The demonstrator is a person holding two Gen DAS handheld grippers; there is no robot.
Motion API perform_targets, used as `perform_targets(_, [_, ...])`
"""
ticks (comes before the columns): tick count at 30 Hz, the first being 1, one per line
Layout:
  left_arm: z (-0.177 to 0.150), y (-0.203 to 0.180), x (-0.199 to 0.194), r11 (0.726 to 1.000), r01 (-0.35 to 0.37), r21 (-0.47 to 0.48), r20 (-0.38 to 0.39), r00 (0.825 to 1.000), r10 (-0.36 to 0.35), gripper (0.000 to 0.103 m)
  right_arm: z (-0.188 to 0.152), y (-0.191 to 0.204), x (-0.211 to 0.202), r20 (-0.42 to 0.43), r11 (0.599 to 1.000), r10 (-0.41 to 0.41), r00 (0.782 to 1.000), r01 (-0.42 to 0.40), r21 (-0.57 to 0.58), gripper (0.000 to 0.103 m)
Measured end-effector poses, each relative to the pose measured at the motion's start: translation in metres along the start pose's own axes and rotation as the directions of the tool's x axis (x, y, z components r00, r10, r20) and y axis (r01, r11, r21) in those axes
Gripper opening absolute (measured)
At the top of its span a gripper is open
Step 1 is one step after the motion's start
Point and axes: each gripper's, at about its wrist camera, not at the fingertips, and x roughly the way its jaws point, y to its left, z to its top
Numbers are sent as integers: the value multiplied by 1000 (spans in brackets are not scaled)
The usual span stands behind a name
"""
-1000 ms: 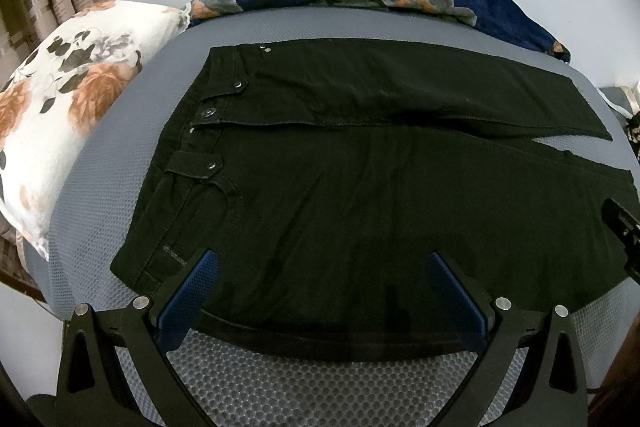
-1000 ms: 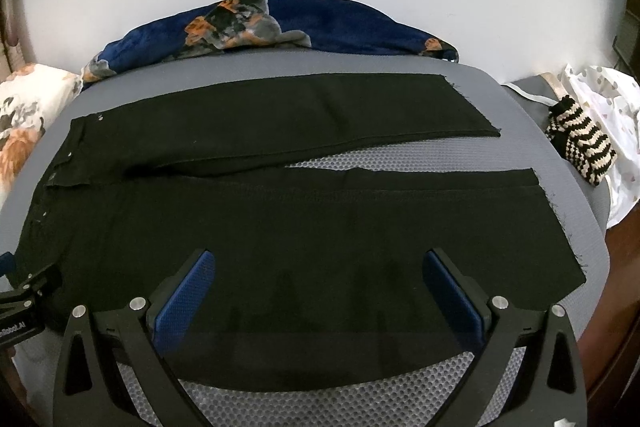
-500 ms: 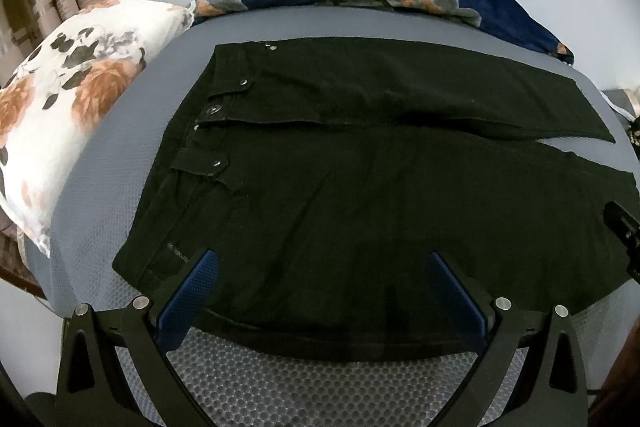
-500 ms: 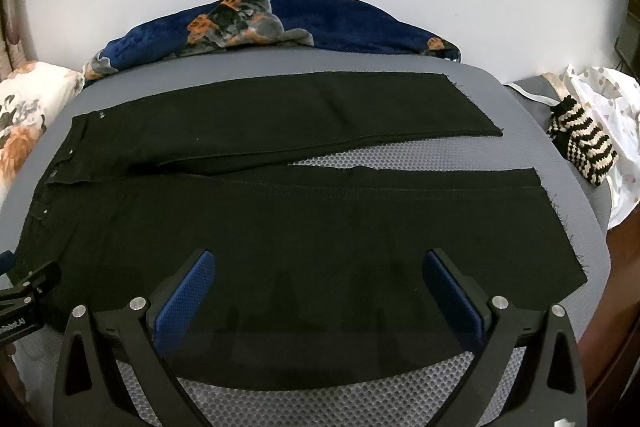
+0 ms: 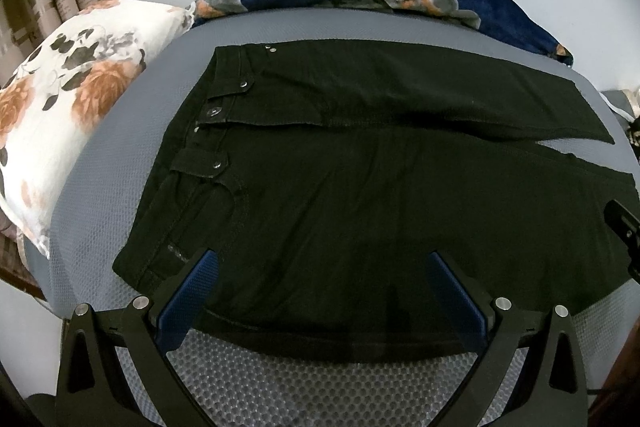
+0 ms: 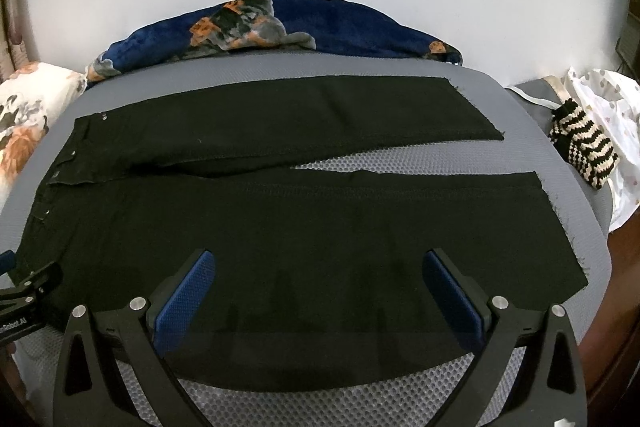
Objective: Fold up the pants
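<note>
Step in hand: the approach before the first fold; the black pants [image 5: 360, 195] lie spread flat and unfolded on the grey mesh bed surface [image 5: 320, 387], both legs out, neither claw holding cloth yet
Left gripper [image 5: 320, 291]: jaws spread wide, blue pads [image 5: 188, 295] empty; it hangs over the near edge of the pants at the waist end, the hip pocket and waistband just ahead and to its left
Right gripper [image 6: 320, 291]: jaws also spread wide and empty, over the near edge of the near leg; the raw hem lies ahead and to its right
Pants, from the right claw: waistband with snap buttons [image 6: 60, 167] far to the left, legs running right; a narrow wedge of mesh shows between the two legs ahead of the claw
Far leg [image 6: 300, 115]: beyond the near leg, its hem ahead and to the right
Surroundings: floral pillow [image 5: 60, 99] well to the left of the left claw, navy floral blanket [image 6: 280, 27] along the far side of the bed, a striped knit piece [image 6: 584, 151] far right, apart from the pants
Next move, as a judgement: each claw should come down on the near edge, pinch the full thickness, then carry the near leg over onto the far one, both lifting together so the seam stays straight
Risk: catching only the top layer, or dragging the pants across the mesh
</note>
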Motion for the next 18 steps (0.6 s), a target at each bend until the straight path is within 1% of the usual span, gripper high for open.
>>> perform_targets(8, [8,7,5,1000,6,-10,10,1000,-6,103,3,0,-4,36,1000,25,999,-25,4,103])
perform_targets(11, [17,13,8,1000,16,-14,18,1000,-15,103,5,-2,-5,45,999,37,998,-38,18,103])
perform_targets(14, [31,22,11,999,45,-24,20,999,-45,103,8,-3,-2,48,999,31,998,-33,30,103])
perform_targets(16, [46,33,13,997,69,-39,19,997,-69,103,14,-5,5,34,997,49,998,-51,49,103])
perform_targets(18, [63,47,14,995,80,-59,28,997,-78,103,19,-7,11,28,995,67,997,-69,69,103])
